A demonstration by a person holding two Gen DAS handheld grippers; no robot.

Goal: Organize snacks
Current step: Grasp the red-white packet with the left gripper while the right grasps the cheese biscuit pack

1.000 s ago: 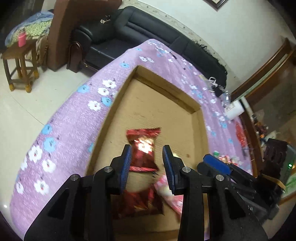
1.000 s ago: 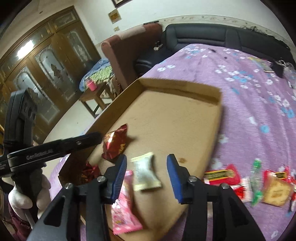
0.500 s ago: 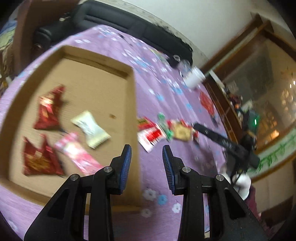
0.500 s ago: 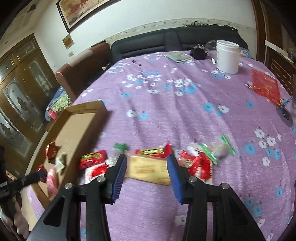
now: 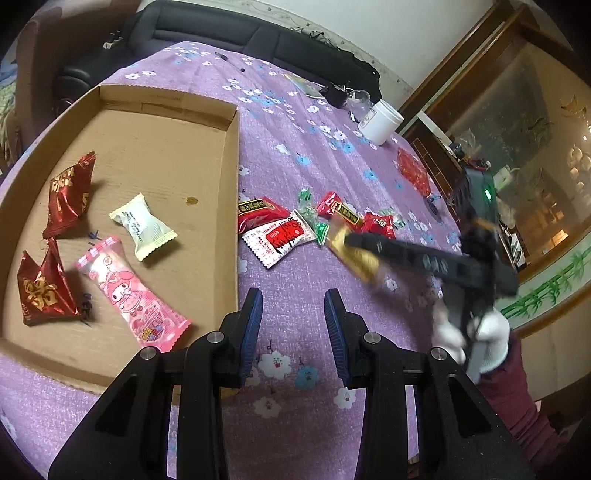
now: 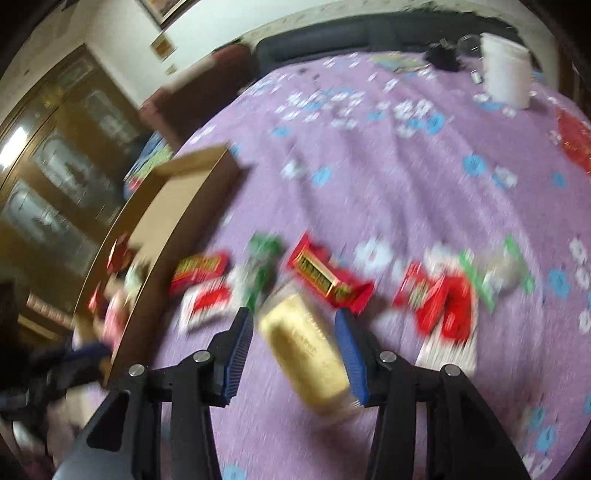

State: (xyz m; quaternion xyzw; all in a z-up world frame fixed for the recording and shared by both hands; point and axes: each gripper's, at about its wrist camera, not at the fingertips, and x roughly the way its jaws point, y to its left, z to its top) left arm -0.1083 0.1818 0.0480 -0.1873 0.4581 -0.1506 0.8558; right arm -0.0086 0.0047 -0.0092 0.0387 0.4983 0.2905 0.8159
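Observation:
A shallow cardboard tray [image 5: 231, 184] lies on the purple flowered cloth and holds two red packets, a white packet [image 5: 142, 227] and a pink packet [image 5: 133, 295]. My left gripper [image 5: 293, 306] hangs open over bare cloth just right of the tray, nothing between its pads. To its right lies a loose pile of snacks [image 5: 280, 238]. My right gripper [image 6: 293, 325] straddles a gold packet [image 6: 306, 347] lying on the cloth at the pile's near edge. Its jaws are opening, and a gap shows beside the left pad. The left wrist view also shows that right gripper [image 5: 351, 240] over the gold packet [image 5: 360, 264].
A white jar [image 5: 380, 125] and small dark items stand at the table's far side, with a black sofa [image 5: 221, 33] behind. A flat red packet [image 5: 413, 170] lies far right. A white-gloved hand [image 5: 484, 332] holds the right gripper. Red and green snacks [image 6: 325, 275] lie just beyond the gold packet.
Both grippers have swung from over the tray to the right. The left now hangs over the cloth beside the tray; the right has come down around the gold packet.

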